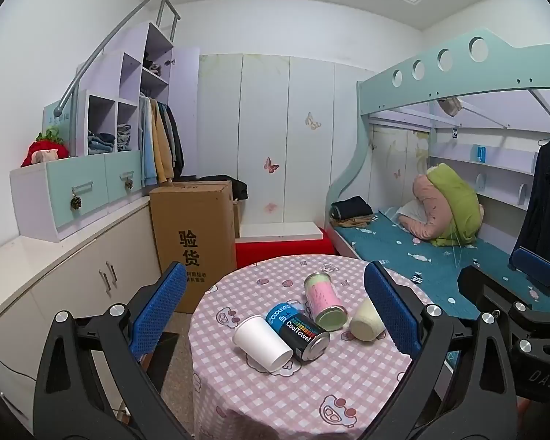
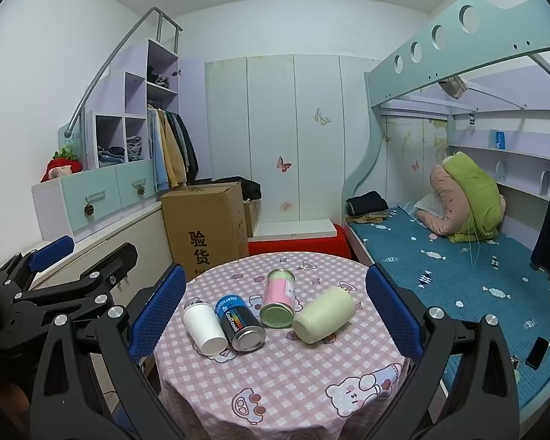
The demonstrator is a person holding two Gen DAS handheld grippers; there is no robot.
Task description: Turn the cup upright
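Closest to us in the left wrist view is our left gripper (image 1: 273, 310), blue pads spread wide with nothing between them. Same deal in the right wrist view: our right gripper (image 2: 275, 310) is wide apart and holding nothing.

Past the fingers is the round table (image 1: 311, 396) with its pink checked cloth, filling the lower middle of both frames. Four things lie on their sides in a loose row there. From left: the white paper cup (image 1: 262, 343) (image 2: 204, 326), touching the black CoolTowel can (image 1: 299, 332) (image 2: 241, 324); then the pink-and-green can (image 1: 324, 300) (image 2: 278, 302); and the cream cup (image 1: 365, 319) (image 2: 322, 313) at the right end.

Further back, a cardboard box (image 1: 192, 238) left of centre, and the bed (image 1: 421, 253) at right.
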